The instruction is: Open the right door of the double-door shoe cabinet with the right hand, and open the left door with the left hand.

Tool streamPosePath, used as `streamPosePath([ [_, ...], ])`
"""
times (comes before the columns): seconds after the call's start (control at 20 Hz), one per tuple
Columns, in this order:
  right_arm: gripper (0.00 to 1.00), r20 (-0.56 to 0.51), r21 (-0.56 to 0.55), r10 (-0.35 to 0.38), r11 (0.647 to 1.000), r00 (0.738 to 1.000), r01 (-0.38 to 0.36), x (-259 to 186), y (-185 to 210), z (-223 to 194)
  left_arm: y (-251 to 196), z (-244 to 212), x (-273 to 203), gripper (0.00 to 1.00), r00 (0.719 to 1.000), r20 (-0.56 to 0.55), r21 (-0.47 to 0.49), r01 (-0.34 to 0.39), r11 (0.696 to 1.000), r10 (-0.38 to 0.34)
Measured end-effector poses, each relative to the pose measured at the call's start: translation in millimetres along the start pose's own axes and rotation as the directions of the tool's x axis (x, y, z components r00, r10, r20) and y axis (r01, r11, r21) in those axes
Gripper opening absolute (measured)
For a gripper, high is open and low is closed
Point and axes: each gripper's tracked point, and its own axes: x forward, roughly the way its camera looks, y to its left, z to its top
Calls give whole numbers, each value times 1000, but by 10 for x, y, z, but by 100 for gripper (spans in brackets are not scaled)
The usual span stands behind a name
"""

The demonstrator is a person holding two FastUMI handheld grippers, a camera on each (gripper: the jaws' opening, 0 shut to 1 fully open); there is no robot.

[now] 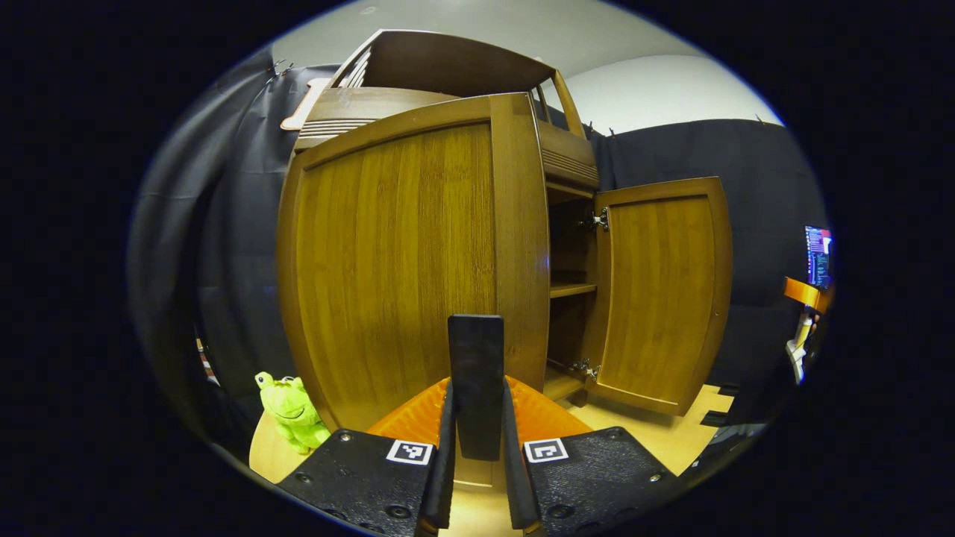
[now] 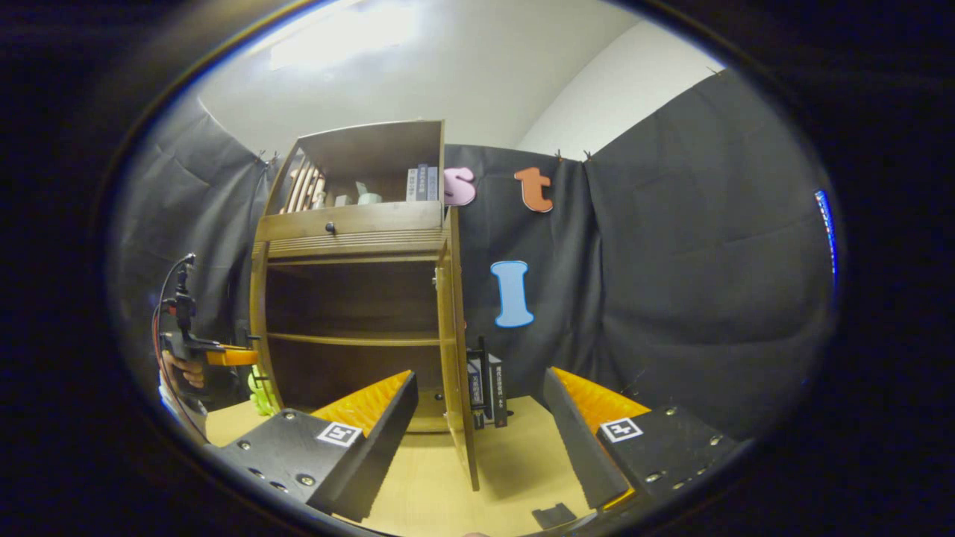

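The brown wooden shoe cabinet stands on a light wooden table. In the left gripper view its left door looms close. My left gripper is shut on that door's black flat handle, with a finger on each side. The right door stands swung wide open on its hinges. In the right gripper view the right door appears edge-on, and the inner shelf is exposed. My right gripper is open, with nothing between its fingers, a little back from that door. The left gripper is held by a hand at the cabinet's left side.
A green frog plush sits on the table left of the cabinet. Dark books stand behind the open right door. A small black piece lies on the table near my right gripper. A screen glows at the far right.
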Motion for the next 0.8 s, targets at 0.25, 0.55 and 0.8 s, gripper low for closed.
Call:
streamPosePath([
  [0.25, 100, -3, 26, 19, 999, 1000, -19, 28, 94, 11, 155, -28, -322, 30, 1000, 10, 0, -5, 1000, 5],
  [0.55, 100, -1, 12, 48, 999, 999, -48, 12, 322, -24, 437, -22, -705, 30, 998, 34, 11, -59, 998, 58],
  [0.8, 100, -15, -25, 108, 994, 994, -109, 54, 679, -45, 760, -18, -915, 27, 990, 39, 1, -135, 991, 135],
])
